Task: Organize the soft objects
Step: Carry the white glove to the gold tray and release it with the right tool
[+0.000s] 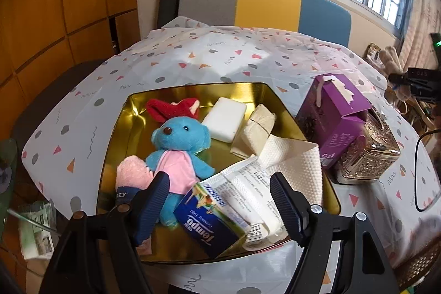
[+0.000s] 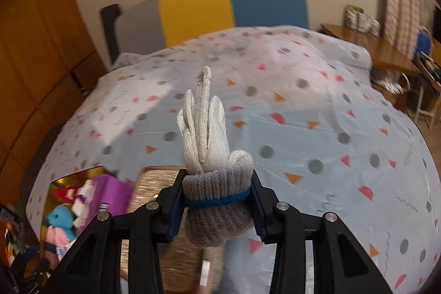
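Observation:
A gold tin (image 1: 193,91) on the table holds a blue teddy bear in a pink shirt (image 1: 179,145), a red plush (image 1: 173,108), a pink fluffy item (image 1: 132,172), a white sponge block (image 1: 224,119), folded cloths (image 1: 256,134), a white paper towel (image 1: 292,159) and Tempo tissue packs (image 1: 209,222). My left gripper (image 1: 220,205) is open just above the tin's near edge, over the tissue packs. My right gripper (image 2: 217,203) is shut on the cuff of a grey knitted glove (image 2: 206,134), held above the tablecloth, fingers pointing away.
A purple carton (image 1: 336,117) and an ornate metallic box (image 1: 366,153) stand right of the tin. The patterned tablecloth (image 2: 303,115) covers the table. A grey, yellow and blue chair back (image 1: 264,4) stands behind. A wooden desk (image 2: 372,46) is at far right.

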`<state>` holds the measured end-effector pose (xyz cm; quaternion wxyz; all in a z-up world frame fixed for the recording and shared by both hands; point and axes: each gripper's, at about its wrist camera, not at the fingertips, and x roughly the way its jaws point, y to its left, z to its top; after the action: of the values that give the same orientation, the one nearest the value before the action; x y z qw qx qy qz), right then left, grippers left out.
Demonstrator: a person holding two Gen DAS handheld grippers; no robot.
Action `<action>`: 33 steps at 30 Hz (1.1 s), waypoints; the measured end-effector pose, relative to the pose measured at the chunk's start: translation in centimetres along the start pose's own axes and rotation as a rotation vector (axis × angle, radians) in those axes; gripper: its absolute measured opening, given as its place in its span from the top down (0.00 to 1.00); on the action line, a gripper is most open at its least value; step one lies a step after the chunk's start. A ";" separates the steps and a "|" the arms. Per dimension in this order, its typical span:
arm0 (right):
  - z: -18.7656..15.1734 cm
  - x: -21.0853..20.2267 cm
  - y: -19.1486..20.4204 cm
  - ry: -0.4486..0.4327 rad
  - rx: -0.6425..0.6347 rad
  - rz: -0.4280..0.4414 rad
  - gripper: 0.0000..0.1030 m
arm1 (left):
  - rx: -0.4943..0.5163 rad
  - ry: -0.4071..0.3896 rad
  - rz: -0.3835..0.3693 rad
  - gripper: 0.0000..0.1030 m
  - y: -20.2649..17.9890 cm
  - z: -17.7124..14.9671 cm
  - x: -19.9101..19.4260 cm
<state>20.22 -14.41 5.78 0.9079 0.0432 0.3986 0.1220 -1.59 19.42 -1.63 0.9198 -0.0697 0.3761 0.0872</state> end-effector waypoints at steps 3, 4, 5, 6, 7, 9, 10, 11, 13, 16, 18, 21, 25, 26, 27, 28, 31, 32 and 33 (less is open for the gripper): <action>0.2 -0.3 2.2 -0.016 -0.042 0.032 0.60 | -0.013 -0.005 0.010 0.26 0.5 0.0 -0.1; 0.2 -0.4 2.9 -0.020 -0.051 0.045 0.60 | -0.017 -0.007 0.012 0.26 0.7 0.0 -0.1; 0.1 -0.5 3.4 -0.022 -0.057 0.055 0.60 | -0.023 -0.009 0.015 0.26 0.9 0.1 -0.2; 0.0 -0.6 4.0 -0.024 -0.065 0.067 0.60 | -0.028 -0.013 0.017 0.26 1.0 0.1 -0.2; -0.1 -0.6 4.4 -0.026 -0.069 0.074 0.60 | -0.032 -0.016 0.021 0.26 1.2 0.1 -0.3; -0.3 -1.1 5.4 -0.034 -0.085 0.105 0.60 | -0.039 -0.018 0.028 0.26 1.5 0.2 -0.3; -0.4 -1.4 6.0 -0.040 -0.096 0.125 0.60 | -0.044 -0.019 0.033 0.26 1.7 0.2 -0.3; -0.6 -1.7 6.5 -0.043 -0.105 0.140 0.60 | -0.052 -0.021 0.039 0.26 2.0 0.3 -0.3; -0.9 -2.2 7.6 -0.045 -0.124 0.175 0.60 | -0.068 -0.027 0.053 0.26 2.6 0.4 -0.5; -1.5 -2.8 9.8 -0.044 -0.172 0.235 0.60 | -0.090 -0.032 0.077 0.26 3.7 0.4 -0.6; -2.2 -3.0 11.4 -0.033 -0.203 0.270 0.60 | -0.106 -0.030 0.090 0.26 4.5 0.3 -0.7; -3.3 -3.0 13.8 -0.004 -0.254 0.326 0.60 | -0.127 -0.030 0.112 0.26 5.4 0.2 -0.8; -5.4 -2.6 17.5 0.047 -0.335 0.390 0.60 | -0.156 -0.038 0.136 0.26 6.5 0.2 -1.0; -6.0 -2.4 18.5 0.064 -0.355 0.406 0.60 | -0.161 -0.040 0.142 0.26 6.7 0.1 -1.1; -6.6 -2.2 19.2 0.076 -0.371 0.420 0.60 | -0.166 -0.041 0.147 0.26 6.9 0.1 -1.1; -7.2 -1.9 20.0 0.090 -0.387 0.432 0.60 | -0.170 -0.043 0.152 0.26 7.1 0.1 -1.2; -8.8 -0.5 22.2 0.133 -0.416 0.436 0.60 | -0.183 -0.045 0.161 0.26 7.8 -0.1 -1.3; -9.2 0.2 22.8 0.149 -0.414 0.432 0.60 | -0.188 -0.045 0.163 0.26 8.0 -0.1 -1.4; -9.6 1.2 23.5 0.174 -0.409 0.428 0.60 | -0.192 -0.046 0.165 0.26 8.2 -0.2 -1.4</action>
<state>9.51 8.40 2.55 0.8139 -0.0682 0.4239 0.3914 -4.46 27.23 -1.29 0.9071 -0.1241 0.3491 0.1997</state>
